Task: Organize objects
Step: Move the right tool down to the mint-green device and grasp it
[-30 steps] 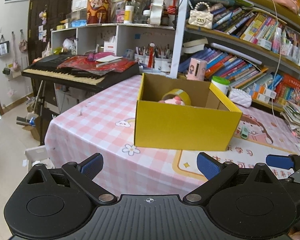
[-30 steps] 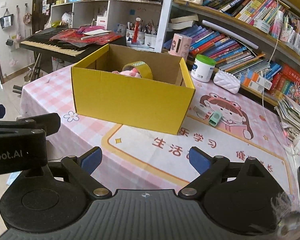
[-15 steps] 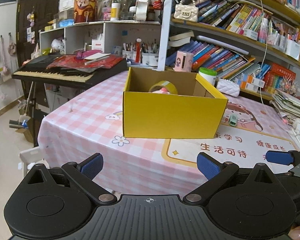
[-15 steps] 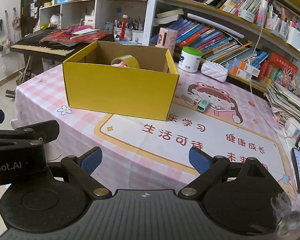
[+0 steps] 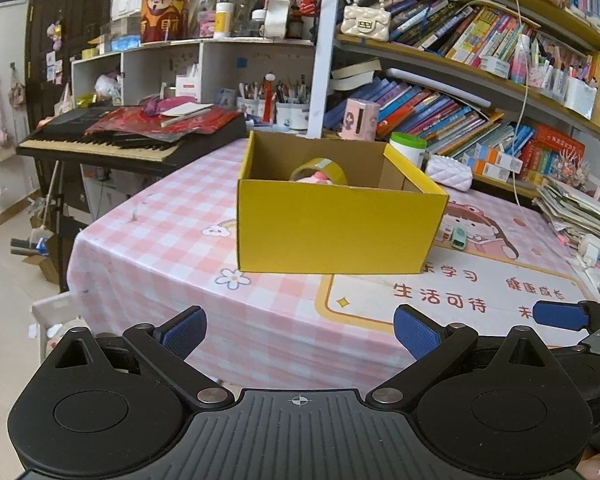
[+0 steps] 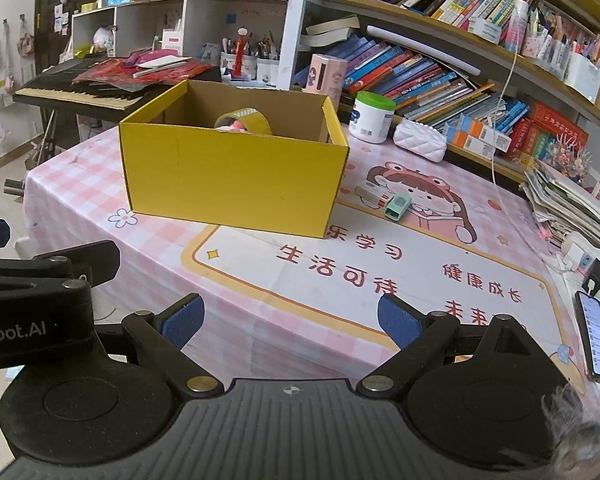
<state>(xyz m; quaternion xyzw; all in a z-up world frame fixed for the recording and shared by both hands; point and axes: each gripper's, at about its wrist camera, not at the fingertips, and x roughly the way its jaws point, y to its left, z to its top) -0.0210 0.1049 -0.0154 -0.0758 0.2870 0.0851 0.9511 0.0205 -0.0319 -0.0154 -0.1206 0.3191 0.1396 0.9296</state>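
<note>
Box (image 6: 232, 184) sits toward the table's (image 6: 420, 280) far-left corner, tape (image 6: 246, 120) inside (pink item beside it). Green clip (image 6: 397, 205) lies loose right of it, likely next. Left gripper (image 5: 298, 334) and right gripper (image 6: 290, 320) spread, empty, off the near edge.

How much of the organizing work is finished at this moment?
Done: a yellowish tape roll and a pink item lie inside the yellow cardboard box. In hand: nothing; left gripper and right gripper are open. Left: green clip-like object on the table.
</note>
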